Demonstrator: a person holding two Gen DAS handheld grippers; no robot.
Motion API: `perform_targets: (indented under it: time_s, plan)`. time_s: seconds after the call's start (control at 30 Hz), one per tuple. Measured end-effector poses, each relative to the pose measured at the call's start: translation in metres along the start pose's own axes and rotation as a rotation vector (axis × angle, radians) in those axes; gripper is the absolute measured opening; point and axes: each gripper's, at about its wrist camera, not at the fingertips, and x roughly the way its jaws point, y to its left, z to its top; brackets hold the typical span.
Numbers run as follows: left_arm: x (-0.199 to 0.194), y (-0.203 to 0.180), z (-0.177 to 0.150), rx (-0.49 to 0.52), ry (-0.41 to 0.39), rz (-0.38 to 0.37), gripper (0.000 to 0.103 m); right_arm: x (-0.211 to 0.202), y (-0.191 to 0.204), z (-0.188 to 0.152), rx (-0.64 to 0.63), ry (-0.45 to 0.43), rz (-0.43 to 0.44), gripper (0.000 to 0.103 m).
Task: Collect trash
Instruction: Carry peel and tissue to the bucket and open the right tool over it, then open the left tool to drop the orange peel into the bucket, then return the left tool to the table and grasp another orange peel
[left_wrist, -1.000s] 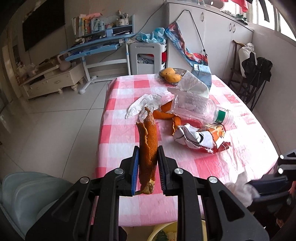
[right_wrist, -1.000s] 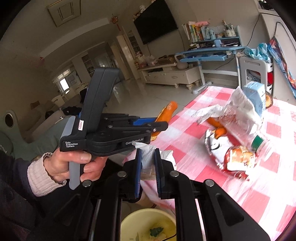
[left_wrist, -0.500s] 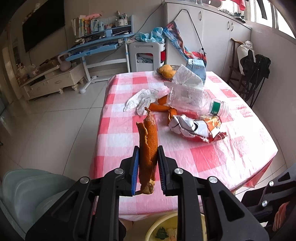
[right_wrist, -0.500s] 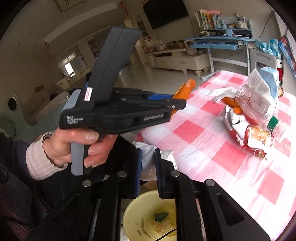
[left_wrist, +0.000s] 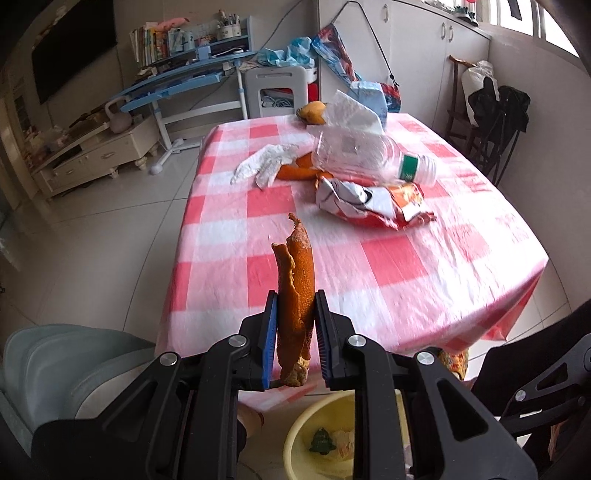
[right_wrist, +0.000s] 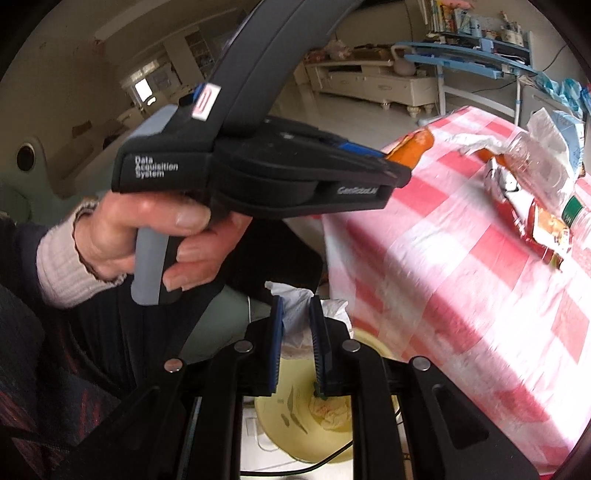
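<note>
My left gripper (left_wrist: 294, 306) is shut on a long strip of orange peel (left_wrist: 295, 291), held upright off the near edge of the table (left_wrist: 369, 273), above the floor. A yellow trash bin (left_wrist: 295, 443) stands on the floor below, with some scraps inside. My right gripper (right_wrist: 295, 314) is shut on a crumpled white tissue (right_wrist: 291, 321), right above the same bin (right_wrist: 280, 432). The left gripper's body (right_wrist: 258, 173) and peel tip (right_wrist: 413, 146) show above it. On the table lie a crushed plastic bottle (left_wrist: 369, 155), a snack wrapper (left_wrist: 373, 203), a white tissue (left_wrist: 266, 166) and more peel (left_wrist: 299, 171).
A tissue pack (left_wrist: 369, 96) and a dish of fruit (left_wrist: 312, 110) sit at the table's far end. A grey chair (left_wrist: 55, 369) is at my lower left. A dark chair with clothes (left_wrist: 495, 110) stands right of the table. A cable (right_wrist: 295, 469) runs by the bin.
Both grippers have pulled back from the table and lowered toward the bin, each still holding its piece. The bin shows larger below them.
</note>
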Motion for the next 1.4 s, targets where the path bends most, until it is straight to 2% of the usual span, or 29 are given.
perform_targets:
  time_s: [0.07, 0.2, 0.37, 0.6, 0.7, 0.77, 0.83, 0.93, 1.0, 1.13, 1.3, 1.4]
  plan:
    - [-0.001, -0.001, -0.005, 0.002, 0.005, 0.000, 0.018, 0.003, 0.001, -0.005, 0.006, 0.023, -0.006, 0.031]
    - [-0.005, -0.003, -0.014, 0.001, 0.016, -0.001, 0.018, -0.002, 0.002, -0.011, 0.019, 0.021, -0.019, 0.033]
    - [-0.007, -0.003, -0.025, -0.001, 0.041, -0.008, 0.018, -0.016, -0.005, -0.011, 0.066, -0.044, -0.081, 0.049]
    - [-0.011, -0.011, -0.046, 0.016, 0.083, -0.017, 0.018, -0.035, -0.025, -0.010, 0.174, -0.139, -0.196, 0.053]
    - [-0.012, -0.017, -0.058, 0.033, 0.126, -0.040, 0.018, -0.043, -0.030, -0.010, 0.197, -0.169, -0.233, 0.057]
    - [-0.010, -0.026, -0.072, 0.072, 0.193, -0.098, 0.024, -0.049, -0.031, -0.012, 0.210, -0.187, -0.251, 0.059]
    - [-0.012, -0.034, -0.084, 0.111, 0.223, -0.119, 0.045, -0.052, -0.033, -0.013, 0.222, -0.202, -0.262, 0.060]
    - [-0.022, -0.046, -0.091, 0.181, 0.184, -0.075, 0.063, -0.054, -0.033, -0.011, 0.231, -0.216, -0.283, 0.062]
    - [-0.025, -0.046, -0.089, 0.188, 0.154, -0.047, 0.071, -0.055, -0.034, -0.010, 0.238, -0.225, -0.295, 0.063]
    - [-0.027, -0.028, -0.080, 0.084, 0.110, -0.014, 0.078, -0.056, -0.036, -0.011, 0.250, -0.234, -0.318, 0.066]
    - [-0.026, -0.003, -0.071, -0.047, 0.057, 0.025, 0.081, -0.053, -0.036, -0.010, 0.246, -0.230, -0.320, 0.067]
    - [-0.024, 0.005, -0.069, -0.088, 0.044, 0.040, 0.081, -0.050, -0.035, -0.010, 0.235, -0.220, -0.322, 0.067]
